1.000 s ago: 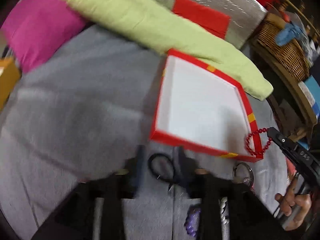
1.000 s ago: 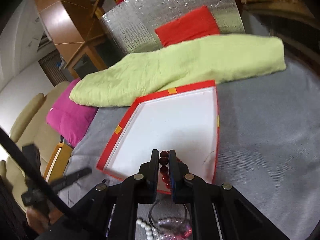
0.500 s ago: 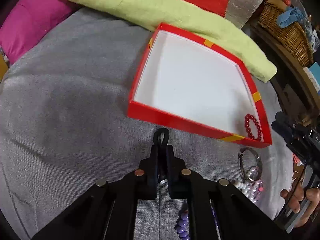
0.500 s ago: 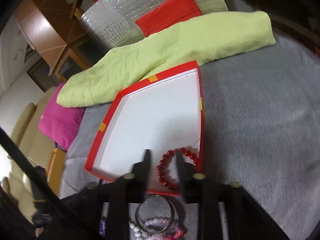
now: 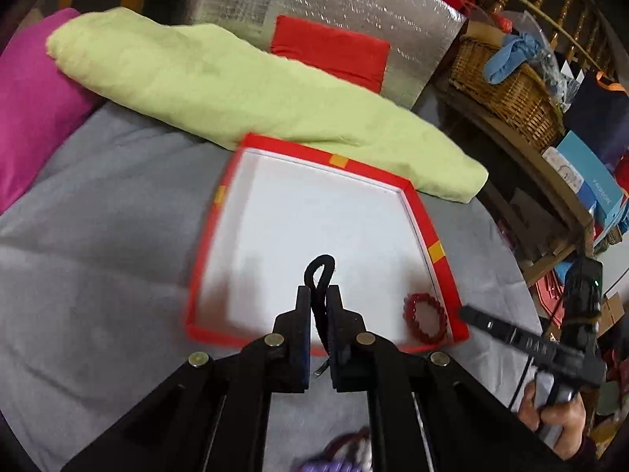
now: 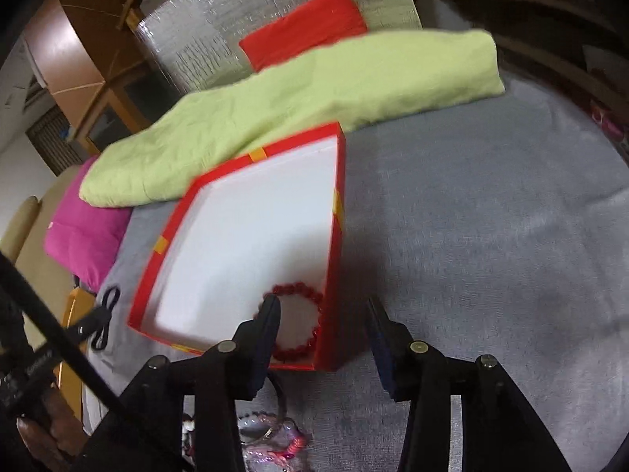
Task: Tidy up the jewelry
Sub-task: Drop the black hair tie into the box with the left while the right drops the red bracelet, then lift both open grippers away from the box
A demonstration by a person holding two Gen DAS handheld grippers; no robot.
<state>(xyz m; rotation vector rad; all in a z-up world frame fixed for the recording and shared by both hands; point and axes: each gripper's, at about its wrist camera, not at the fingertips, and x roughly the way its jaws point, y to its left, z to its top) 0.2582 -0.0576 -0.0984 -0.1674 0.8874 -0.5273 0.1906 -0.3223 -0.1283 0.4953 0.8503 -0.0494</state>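
Nearest the left wrist camera, the left hand-held gripper is pinched tight on a black cord loop, which sticks up past the fingertips and hangs limp below them over the near edge of the red box. It looks light and floppy, with what seems a small metal end, so a hold low on the doubled cord should keep it from swinging. The right hand-held gripper has nothing between its fingers, its jaws moderately apart and closing slightly, above the box's near right corner. There the red bead bracelet lies on the white floor; its beads look hard and smooth, apt to roll, so it is best pinched across the strand. A small heap of more pieces waits on the grey bedcover, a soft surface that gives under things. Beyond the box lie a green pillow, a pink cushion and a silver padded board; a wicker basket sits on wooden furniture to the right.
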